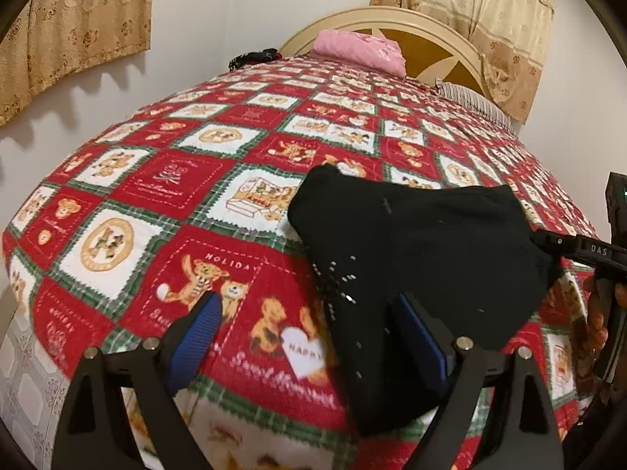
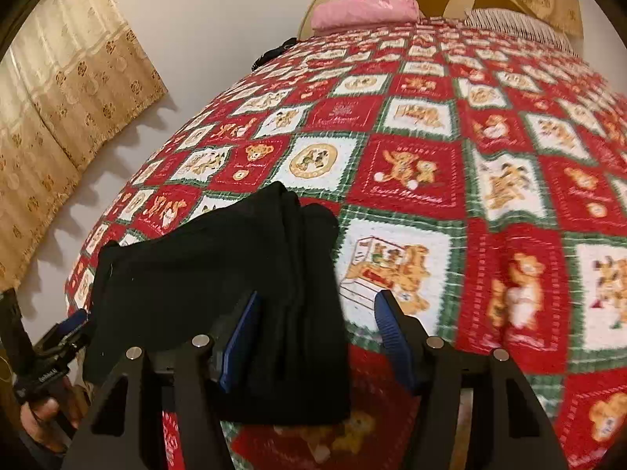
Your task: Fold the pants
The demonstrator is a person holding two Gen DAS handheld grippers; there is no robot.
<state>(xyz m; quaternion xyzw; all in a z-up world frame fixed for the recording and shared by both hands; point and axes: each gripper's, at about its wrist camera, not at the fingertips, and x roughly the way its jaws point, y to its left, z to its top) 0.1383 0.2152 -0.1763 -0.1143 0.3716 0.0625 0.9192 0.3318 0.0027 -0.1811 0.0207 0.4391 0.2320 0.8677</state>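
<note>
Black pants [image 1: 423, 250] lie bunched on the red teddy-bear bedspread [image 1: 156, 196], near the bed's front edge. My left gripper [image 1: 305, 325] is open, its blue pads wide apart, with a hanging part of the pants between them, against the right pad. In the right wrist view the pants [image 2: 203, 274] lie folded in layers, and my right gripper [image 2: 317, 329] is open around their right end, with the cloth next to the left pad. The right gripper also shows at the right edge of the left wrist view [image 1: 580, 250]. The left gripper shows at the lower left of the right wrist view [image 2: 66, 329].
A pink folded cloth [image 1: 360, 53] lies by the cream headboard [image 1: 431, 31], with a striped pillow [image 1: 478, 105] to its right. A dark object [image 1: 254, 56] sits at the bed's far left edge. Beige curtains [image 1: 74, 27] hang on the wall.
</note>
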